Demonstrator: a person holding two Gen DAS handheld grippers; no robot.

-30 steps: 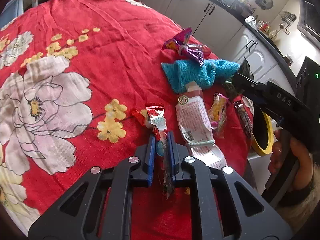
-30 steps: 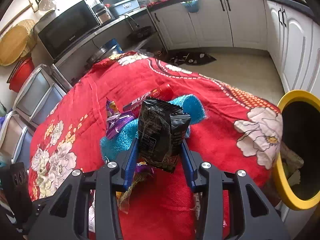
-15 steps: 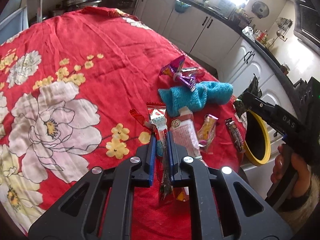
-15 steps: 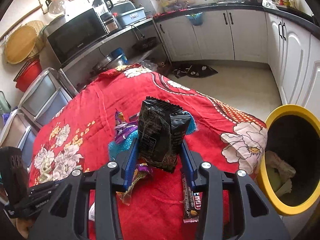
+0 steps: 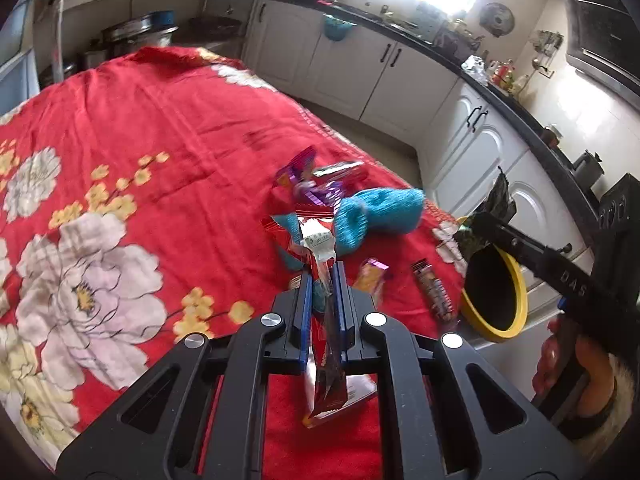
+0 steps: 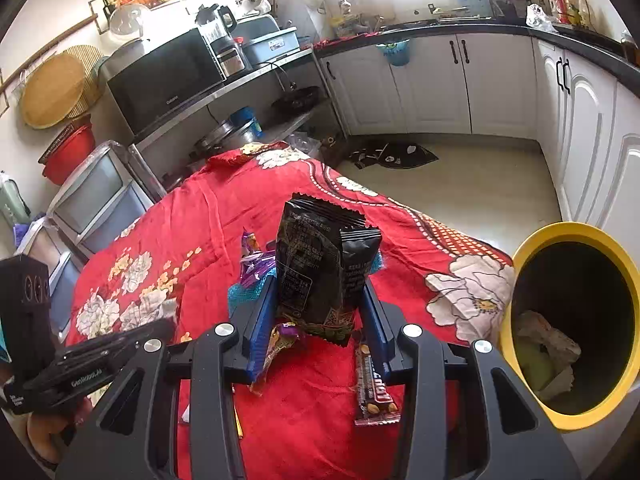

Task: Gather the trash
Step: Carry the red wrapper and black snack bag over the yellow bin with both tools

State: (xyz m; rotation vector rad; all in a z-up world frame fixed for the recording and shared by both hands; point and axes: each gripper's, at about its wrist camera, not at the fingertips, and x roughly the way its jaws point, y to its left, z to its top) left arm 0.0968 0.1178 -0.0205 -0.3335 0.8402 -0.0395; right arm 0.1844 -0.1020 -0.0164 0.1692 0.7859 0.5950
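While clamped: red wrapper [image 5: 325, 304] between left tongs [image 5: 323, 280].

The black packet [image 6: 320, 264] hides most of the blue towel [image 6: 244, 292].

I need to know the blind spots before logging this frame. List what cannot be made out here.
- Turquoise cloth, right wrist view: mostly hidden behind the black packet held in the right gripper.
- Yellow bin, left wrist view: its contents are dark, and the right gripper crosses in front.
- Bar wrapper, left wrist view: print too blurred to read.
- Red wrapper in the left gripper: its middle is covered by the fingers.
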